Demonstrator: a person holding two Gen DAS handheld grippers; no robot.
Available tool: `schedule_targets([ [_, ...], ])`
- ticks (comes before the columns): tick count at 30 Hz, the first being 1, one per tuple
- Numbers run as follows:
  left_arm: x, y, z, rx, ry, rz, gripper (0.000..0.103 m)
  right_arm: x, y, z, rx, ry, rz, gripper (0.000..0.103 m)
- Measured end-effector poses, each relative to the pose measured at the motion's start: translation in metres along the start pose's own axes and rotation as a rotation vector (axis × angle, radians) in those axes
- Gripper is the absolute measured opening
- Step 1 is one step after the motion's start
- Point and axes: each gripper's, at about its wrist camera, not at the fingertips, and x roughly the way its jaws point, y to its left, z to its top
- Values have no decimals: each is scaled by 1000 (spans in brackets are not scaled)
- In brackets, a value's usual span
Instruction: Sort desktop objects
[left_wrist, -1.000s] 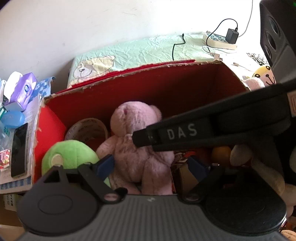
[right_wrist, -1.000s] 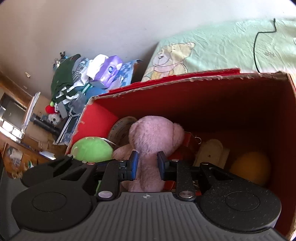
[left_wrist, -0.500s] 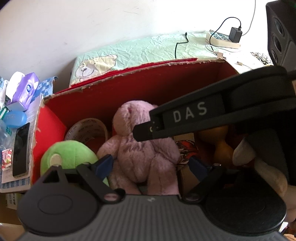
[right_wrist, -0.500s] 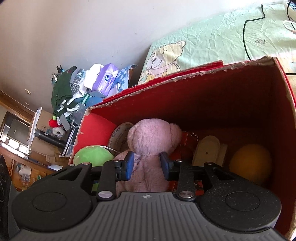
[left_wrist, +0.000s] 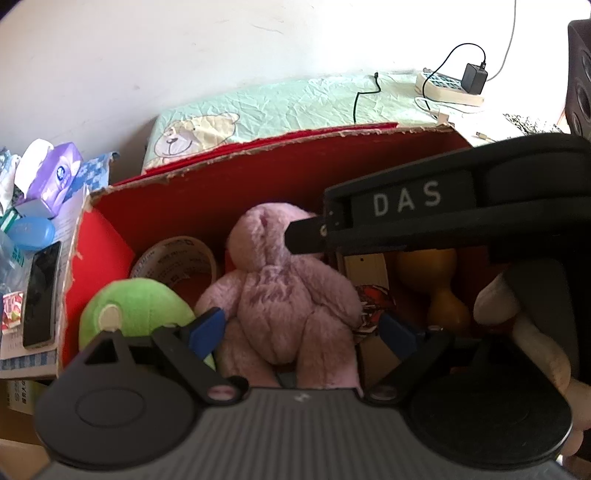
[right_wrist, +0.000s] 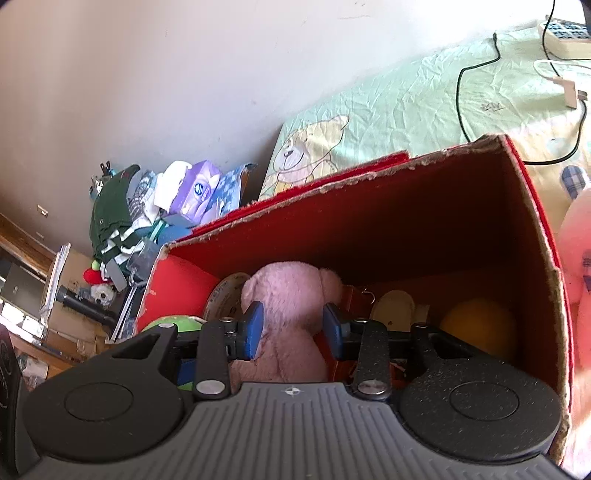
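The pink plush bear (left_wrist: 284, 295) sits upright inside the red cardboard box (left_wrist: 221, 192), roughly in the middle of it; a green plush toy (left_wrist: 136, 306) lies just beside it on one side, a roll of tape (left_wrist: 177, 254) leans behind that, and a yellow-orange rounded object (right_wrist: 478, 325) rests well apart toward the other end.

The right gripper (right_wrist: 293, 328) has its 2 blue pads on either side of the bear's head and neck; the jaws stand partly apart, and whether the pads actually press the plush cannot be told from the right wrist view, though they look at most lightly touching. The left gripper (left_wrist: 301, 332) is spread wide, its fingers flanking the bear's lower body and holding nothing.

The bear looks light, soft and very compressible; it will squash under the pads rather than resist, and the fur should give decent friction, so slipping seems unlikely once the jaws close well in. The head or the narrower neck seems the best place to take hold, since it is compact and already between the right pads; the limbs are floppy and would dangle, possibly snagging on the box rim or dragging neighbouring items along.
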Motion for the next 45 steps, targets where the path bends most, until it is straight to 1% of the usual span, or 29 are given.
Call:
schedule_targets([
  [6,-1,2,-1,-4,-11,-2,92,-5,2,-4,-7,-58,-22,39],
  [8,-2,2,-1,-6,-15,0,92,-4,2,-3,-5,-64,-31,40],
  [10,-2,2,-2,-8,-16,5,92,-4,1,-4,2,-68,-37,44],
  [18,-2,2,-1,-15,-25,9,92,-7,2,-6,-7,-89,-38,44],
  [29,-4,1,-3,-24,-47,10,92,-12,1,-8,-8,-124,-1,44],
  [34,-4,-1,-3,-24,-46,28,92,-16,0,-9,-12,-152,42,44],
  [40,-8,-7,-2,-51,-54,76,92,-21,-10,-7,39,-154,138,45],
  [42,-16,-13,-2,-64,-78,97,93,-28,-9,-8,7,-179,182,45],
  [45,-34,-26,0,-68,-136,107,94,-45,-13,-7,-21,-221,221,45],
])
